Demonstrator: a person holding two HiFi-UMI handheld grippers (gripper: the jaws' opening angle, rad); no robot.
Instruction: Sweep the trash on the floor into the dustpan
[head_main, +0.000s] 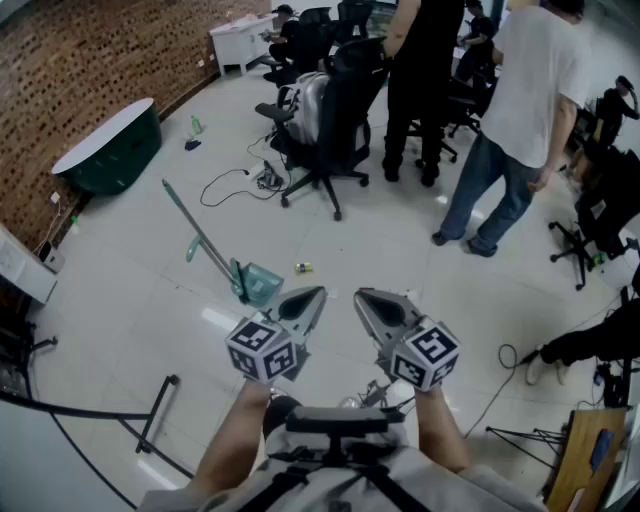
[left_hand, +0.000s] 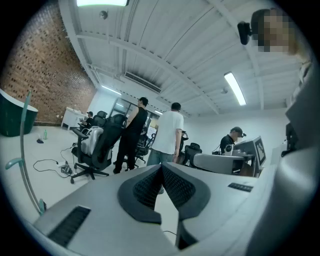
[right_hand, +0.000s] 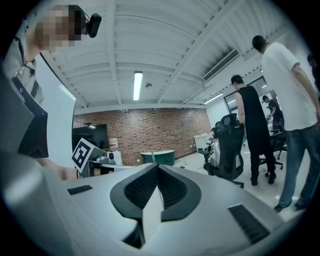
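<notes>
A teal dustpan (head_main: 262, 284) stands on the pale floor just ahead of me, and its long handle (head_main: 198, 232) leans up to the left. A small scrap of trash (head_main: 303, 267) lies on the floor to the right of the pan. My left gripper (head_main: 317, 294) hovers near the pan's right side, shut and empty. My right gripper (head_main: 361, 295) is level beside it, also shut with nothing in it. In the left gripper view the jaws (left_hand: 161, 168) meet and the teal handle (left_hand: 23, 150) stands at the far left. The right gripper (right_hand: 157, 168) points toward the brick wall.
A black office chair (head_main: 332, 120) stands ahead, with two people (head_main: 520, 110) standing behind it and more chairs beyond. A cable (head_main: 226, 184) trails over the floor. A green-sided round table (head_main: 112, 148) sits by the brick wall. A black stand leg (head_main: 152, 420) is at lower left.
</notes>
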